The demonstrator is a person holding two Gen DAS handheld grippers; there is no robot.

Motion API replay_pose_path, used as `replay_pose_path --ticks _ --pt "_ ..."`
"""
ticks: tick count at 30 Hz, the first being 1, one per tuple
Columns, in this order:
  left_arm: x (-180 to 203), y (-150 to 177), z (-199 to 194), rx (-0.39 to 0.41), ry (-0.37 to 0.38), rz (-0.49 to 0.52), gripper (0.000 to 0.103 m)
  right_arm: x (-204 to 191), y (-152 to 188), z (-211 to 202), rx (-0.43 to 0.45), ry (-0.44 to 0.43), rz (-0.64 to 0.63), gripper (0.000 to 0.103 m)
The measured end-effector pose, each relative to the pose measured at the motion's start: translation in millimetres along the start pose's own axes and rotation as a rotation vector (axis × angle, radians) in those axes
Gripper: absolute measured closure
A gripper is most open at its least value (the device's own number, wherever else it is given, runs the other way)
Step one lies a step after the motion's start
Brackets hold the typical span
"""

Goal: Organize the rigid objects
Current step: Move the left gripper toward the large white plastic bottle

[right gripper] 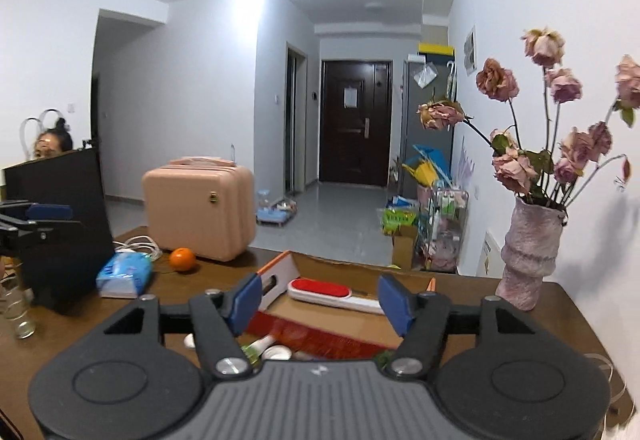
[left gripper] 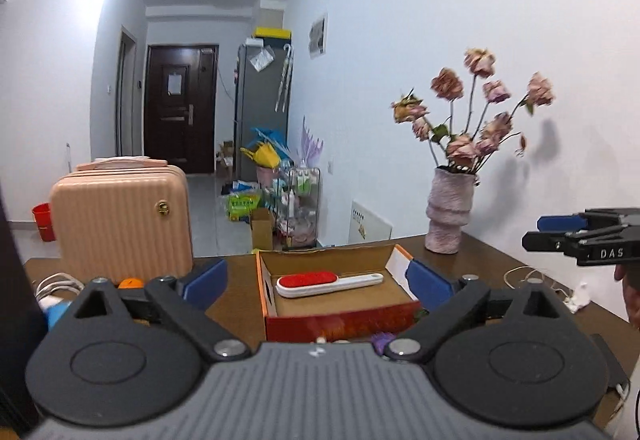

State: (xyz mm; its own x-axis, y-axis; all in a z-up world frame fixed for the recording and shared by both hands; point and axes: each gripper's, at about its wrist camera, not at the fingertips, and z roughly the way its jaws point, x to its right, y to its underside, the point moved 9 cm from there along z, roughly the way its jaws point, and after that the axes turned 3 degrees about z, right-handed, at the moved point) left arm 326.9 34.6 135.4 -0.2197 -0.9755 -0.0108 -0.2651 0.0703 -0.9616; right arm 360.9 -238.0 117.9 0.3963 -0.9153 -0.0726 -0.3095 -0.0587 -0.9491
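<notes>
An open cardboard box with red and orange sides sits on the brown table. A white lint brush with a red pad lies flat inside it; it also shows in the right wrist view, as does the box. My left gripper is open and empty, held just in front of the box. My right gripper is open and empty, over the box's near edge. Small white and green items lie in front of the box, partly hidden.
A pink suitcase stands at the table's back left. A vase of dried roses stands at back right. An orange, a blue tissue pack, white cables and a black screen are on the left.
</notes>
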Motion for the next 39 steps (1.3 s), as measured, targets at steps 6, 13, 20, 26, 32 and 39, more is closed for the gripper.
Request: replay_pose_path --ticks 6,13,20,26,32,39 --pt "20 50 -73 0.054 -0.082 -0.004 0.001 -32 61 -63 0.063 -0.007 0.006 0.027" --pt "46 117 -138 0.058 -0.107 -0.010 0.000 -61 146 -114 0.016 -0.033 0.108 0.023" --pt "60 141 -136 -0.003 -0.078 0.009 0.000 -62 180 -122 -0.037 0.001 0.128 0.022" --pt "62 152 -122 -0.034 -0.066 0.002 0.000 -52 185 -103 -0.051 0.010 0.168 0.022" --pt "63 164 -99 -0.080 -0.040 0.013 0.000 -47 191 -82 -0.083 0.020 0.175 0.023" --pt "54 168 -47 -0.144 -0.032 -0.003 0.000 -31 193 -37 -0.137 0.029 0.199 0.024"
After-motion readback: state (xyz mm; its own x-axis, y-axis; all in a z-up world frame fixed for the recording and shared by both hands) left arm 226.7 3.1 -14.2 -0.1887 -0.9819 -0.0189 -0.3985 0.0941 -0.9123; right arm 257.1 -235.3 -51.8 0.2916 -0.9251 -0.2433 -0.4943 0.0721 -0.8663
